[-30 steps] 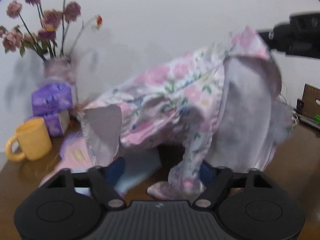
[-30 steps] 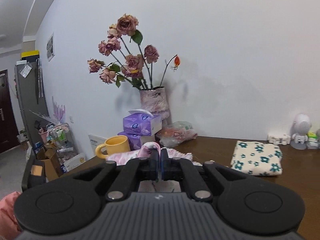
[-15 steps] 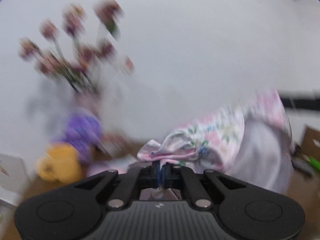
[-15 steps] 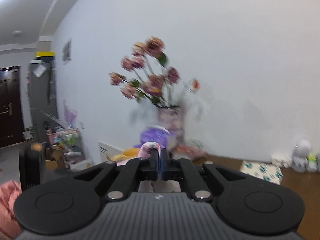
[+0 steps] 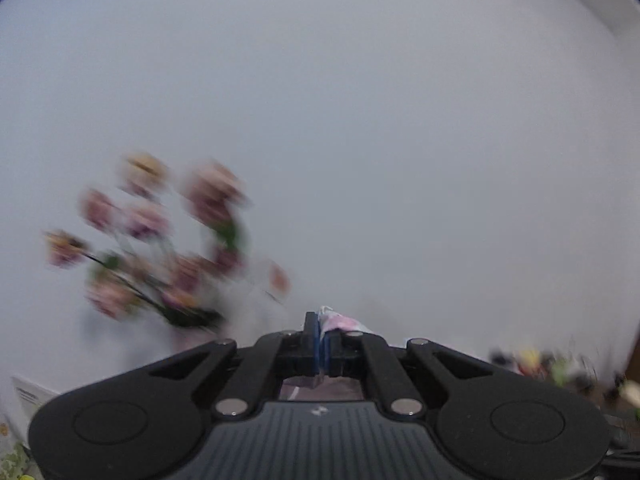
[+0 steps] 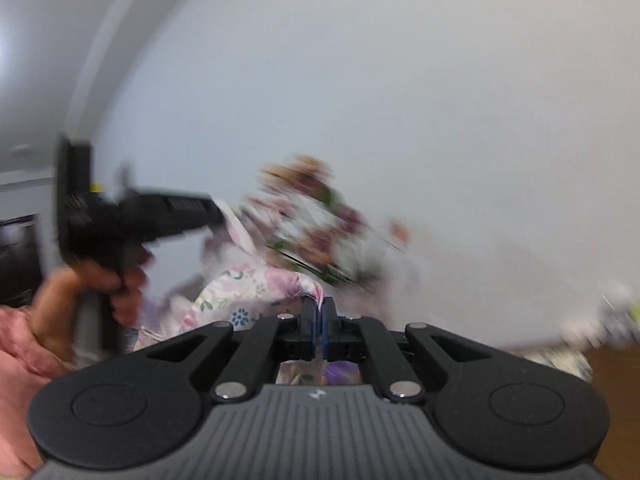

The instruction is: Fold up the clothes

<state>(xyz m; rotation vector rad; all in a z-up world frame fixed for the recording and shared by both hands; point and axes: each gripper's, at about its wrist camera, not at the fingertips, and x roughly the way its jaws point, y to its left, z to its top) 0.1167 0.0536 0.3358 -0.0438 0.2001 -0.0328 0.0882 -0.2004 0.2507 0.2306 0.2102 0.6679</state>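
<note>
Now both grippers, left (image 5: pixel 322 340) and right (image 6: pixel 319 320), pinch the floral garment (image 6: pixel 248 292), stretched between them before the flowers (image 6: pixel 316 216).

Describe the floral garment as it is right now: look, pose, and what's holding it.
The floral garment is thin, light cloth printed with pink, green and blue flowers on white. It hangs crumpled, stretched between the two tools. The right gripper is shut on one bunched edge; the left gripper is shut on another, with only a small pink tuft showing there. Motion blur hides the rest.

A brown wooden table (image 6: pixel 612 364) shows at right, its contents blurred.
</note>
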